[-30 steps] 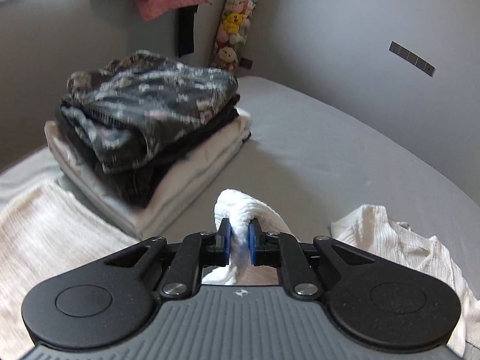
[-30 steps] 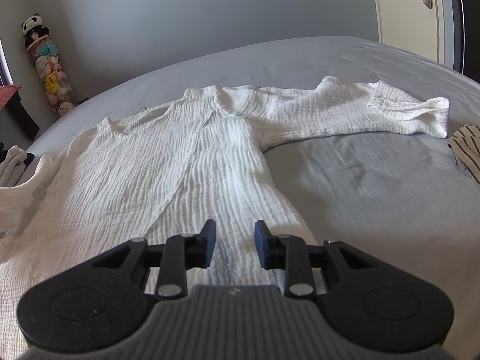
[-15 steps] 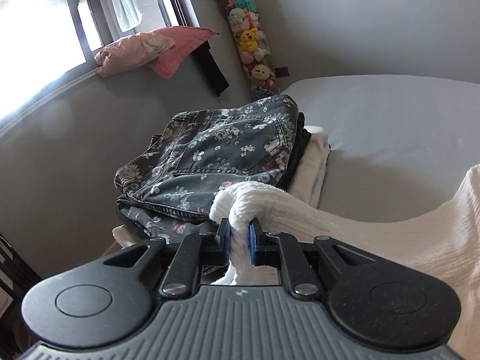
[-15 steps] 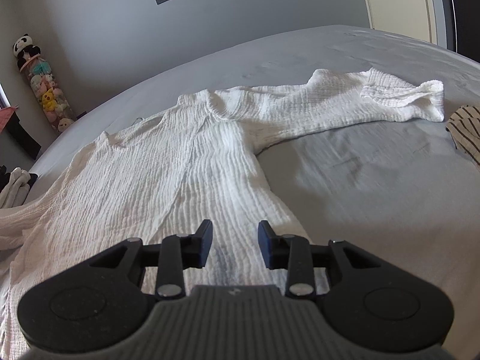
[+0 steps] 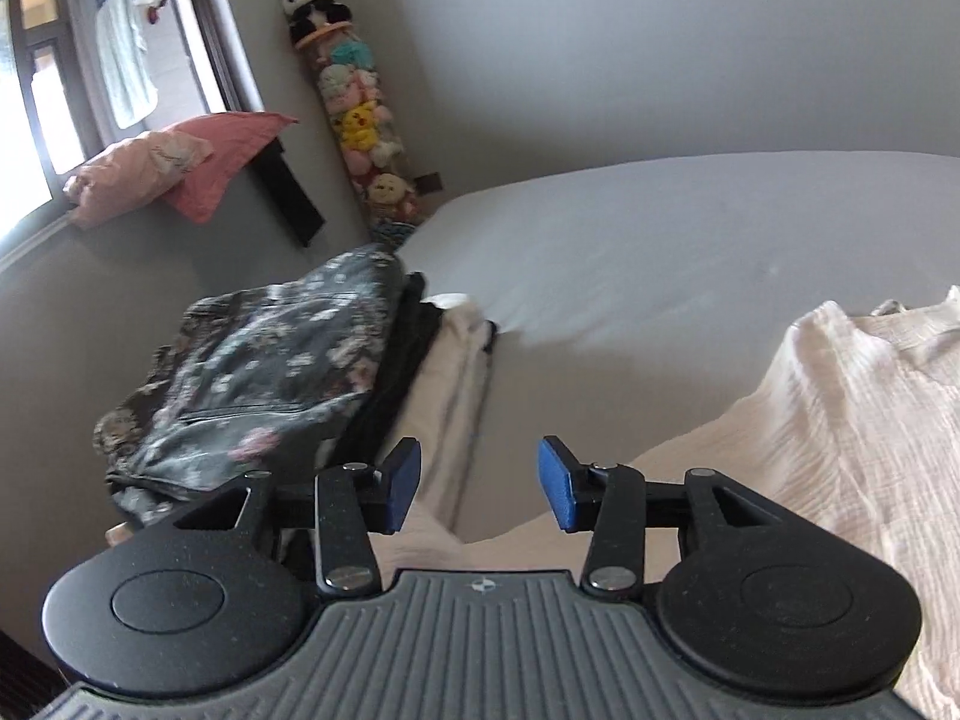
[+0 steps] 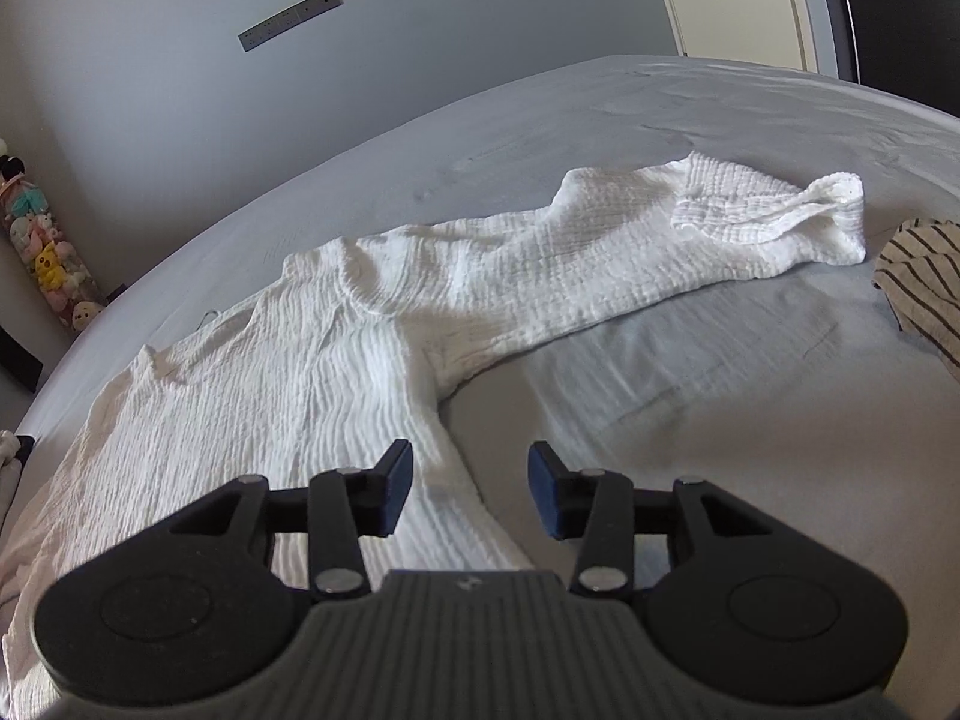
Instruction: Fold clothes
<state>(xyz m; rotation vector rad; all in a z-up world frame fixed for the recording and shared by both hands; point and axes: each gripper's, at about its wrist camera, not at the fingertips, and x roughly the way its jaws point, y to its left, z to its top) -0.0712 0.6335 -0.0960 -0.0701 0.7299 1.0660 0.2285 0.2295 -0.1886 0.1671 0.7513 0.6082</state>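
Bed: grey sheet (image 6: 690,432) fills the frame.
Shirt: white garment (image 6: 336,360) centre-left, sleeve reaching upper right.
Left gripper (image 5: 479,487): jaws just opened wide, holding nothing.
Right gripper (image 6: 471,487): jaws just opening, empty, above the shirt edge.
Stack: folded clothes (image 5: 288,372) at left.

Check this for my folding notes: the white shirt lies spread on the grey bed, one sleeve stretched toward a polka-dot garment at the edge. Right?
Not quite. The garment by the sleeve's end is striped, not polka-dot, as the right wrist view shows. The white shirt does lie spread on the grey bed, sleeve stretched toward it.

White garment (image 6: 372,372) crinkled gauze cloth; bedsheet (image 6: 720,420) smooth matt fabric
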